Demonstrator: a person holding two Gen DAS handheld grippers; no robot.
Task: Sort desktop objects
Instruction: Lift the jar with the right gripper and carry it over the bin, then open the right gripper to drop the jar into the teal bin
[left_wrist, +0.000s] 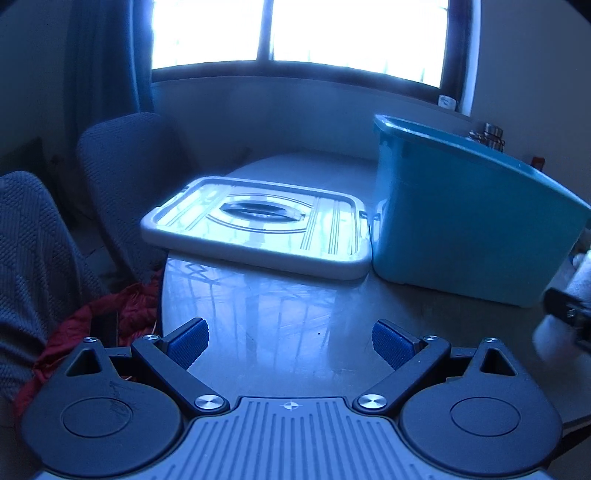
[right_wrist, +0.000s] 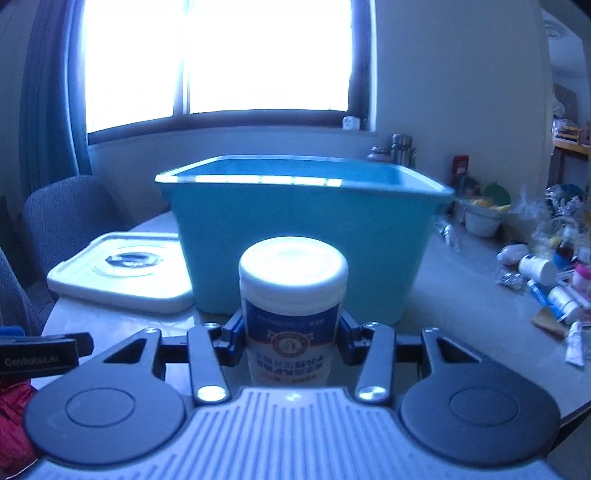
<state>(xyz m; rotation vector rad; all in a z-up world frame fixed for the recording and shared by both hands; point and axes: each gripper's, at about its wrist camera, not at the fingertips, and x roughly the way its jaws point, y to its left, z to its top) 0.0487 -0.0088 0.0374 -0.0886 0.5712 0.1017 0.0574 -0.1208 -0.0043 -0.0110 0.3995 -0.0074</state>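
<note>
My right gripper (right_wrist: 291, 332) is shut on a white bottle (right_wrist: 293, 291) with a white cap and blue label, held upright just in front of the teal bin (right_wrist: 306, 236). The bin stands open on the table and also shows in the left wrist view (left_wrist: 469, 218). Its white lid (left_wrist: 258, 225) lies flat to the left of the bin, touching it; the right wrist view shows the lid too (right_wrist: 118, 273). My left gripper (left_wrist: 291, 343) is open and empty over the table, short of the lid. The right gripper with the bottle shows blurred at the left view's right edge (left_wrist: 565, 317).
A pile of small bottles, tubes and packets (right_wrist: 546, 280) lies on the table right of the bin, with a white bowl (right_wrist: 480, 218) behind. Grey chairs (left_wrist: 122, 166) stand left of the table. A red cloth (left_wrist: 92, 332) lies below the left table edge.
</note>
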